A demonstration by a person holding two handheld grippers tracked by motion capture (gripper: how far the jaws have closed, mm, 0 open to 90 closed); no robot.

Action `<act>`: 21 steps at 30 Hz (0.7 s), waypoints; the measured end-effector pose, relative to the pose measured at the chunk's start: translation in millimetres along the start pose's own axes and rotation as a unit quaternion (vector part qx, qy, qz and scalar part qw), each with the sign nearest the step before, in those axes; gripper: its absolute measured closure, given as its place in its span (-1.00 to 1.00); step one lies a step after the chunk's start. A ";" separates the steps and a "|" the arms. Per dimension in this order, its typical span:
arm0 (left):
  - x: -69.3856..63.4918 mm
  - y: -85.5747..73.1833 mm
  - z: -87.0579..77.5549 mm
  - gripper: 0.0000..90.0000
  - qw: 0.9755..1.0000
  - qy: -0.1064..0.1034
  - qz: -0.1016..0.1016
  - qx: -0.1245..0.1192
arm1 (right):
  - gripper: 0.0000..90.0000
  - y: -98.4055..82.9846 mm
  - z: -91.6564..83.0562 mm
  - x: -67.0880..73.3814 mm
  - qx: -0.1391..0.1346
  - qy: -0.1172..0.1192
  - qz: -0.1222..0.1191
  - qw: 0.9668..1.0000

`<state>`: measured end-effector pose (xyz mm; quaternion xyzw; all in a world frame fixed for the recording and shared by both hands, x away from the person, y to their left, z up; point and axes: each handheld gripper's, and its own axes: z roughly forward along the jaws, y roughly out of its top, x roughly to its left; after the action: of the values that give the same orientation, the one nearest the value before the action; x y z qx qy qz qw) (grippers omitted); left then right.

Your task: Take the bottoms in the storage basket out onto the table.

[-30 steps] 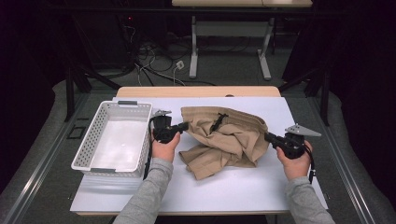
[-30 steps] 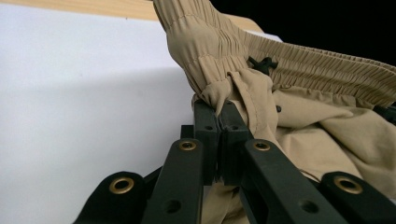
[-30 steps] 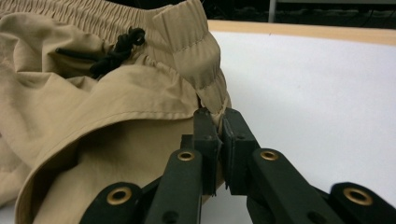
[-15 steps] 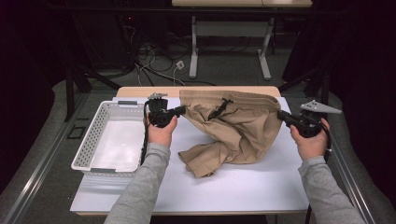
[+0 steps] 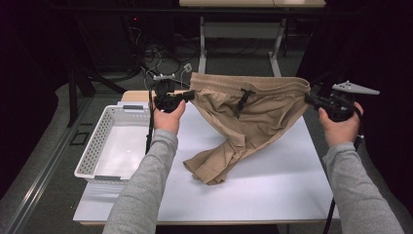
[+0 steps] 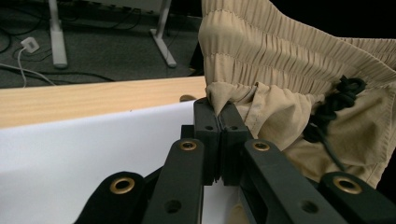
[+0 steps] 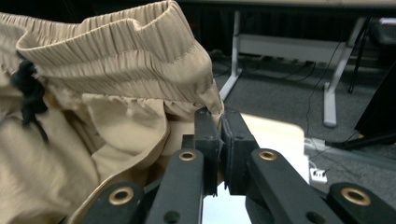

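A pair of tan shorts [image 5: 243, 114] with an elastic waistband and a black drawstring [image 5: 242, 99] hangs stretched between my two grippers above the table. My left gripper [image 5: 187, 96] is shut on the waistband's left end, seen close as tan shorts [image 6: 299, 70] pinched in my left gripper [image 6: 220, 112]. My right gripper [image 5: 310, 97] is shut on the waistband's right end; the tan shorts [image 7: 121, 65] bunch at my right gripper [image 7: 221, 119]. The legs droop, and their hems rest on the white table [image 5: 272, 185].
A white slatted basket [image 5: 92, 151] stands on the table's left side. Beyond the far wooden edge [image 5: 134, 95] are table legs [image 5: 202, 44] and cables [image 5: 151, 63] on a dark floor.
Both grippers have risen and spread apart, lifting the shorts from a crumpled heap on the table into a stretched hanging shape. Only the leg hems still touch the table.
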<state>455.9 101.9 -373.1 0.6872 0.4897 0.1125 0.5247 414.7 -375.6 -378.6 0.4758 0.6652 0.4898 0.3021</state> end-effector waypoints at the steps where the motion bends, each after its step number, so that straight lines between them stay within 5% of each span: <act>1: -1.8 5.3 -0.9 0.98 1.000 0.004 0.007 0.000 | 0.92 5.9 -0.4 -0.9 -0.004 -0.003 -0.004 1.000; 4: -3.9 19.9 -0.8 0.98 1.000 0.016 0.023 -0.002 | 0.92 23.0 1.8 -1.3 -0.005 -0.011 -0.012 1.000; 9: 4.8 31.4 7.5 0.98 1.000 0.028 0.010 0.000 | 0.92 38.4 18.5 0.2 0.009 -0.020 -0.018 1.000; 21: 35.5 9.0 45.5 0.98 0.997 0.072 -0.010 0.023 | 0.92 19.6 70.7 4.1 0.048 -0.025 0.016 0.998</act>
<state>508.9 102.4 -397.7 0.6838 0.5359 0.1452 0.4735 481.2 -344.8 -383.8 0.5121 0.6725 0.4504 0.2875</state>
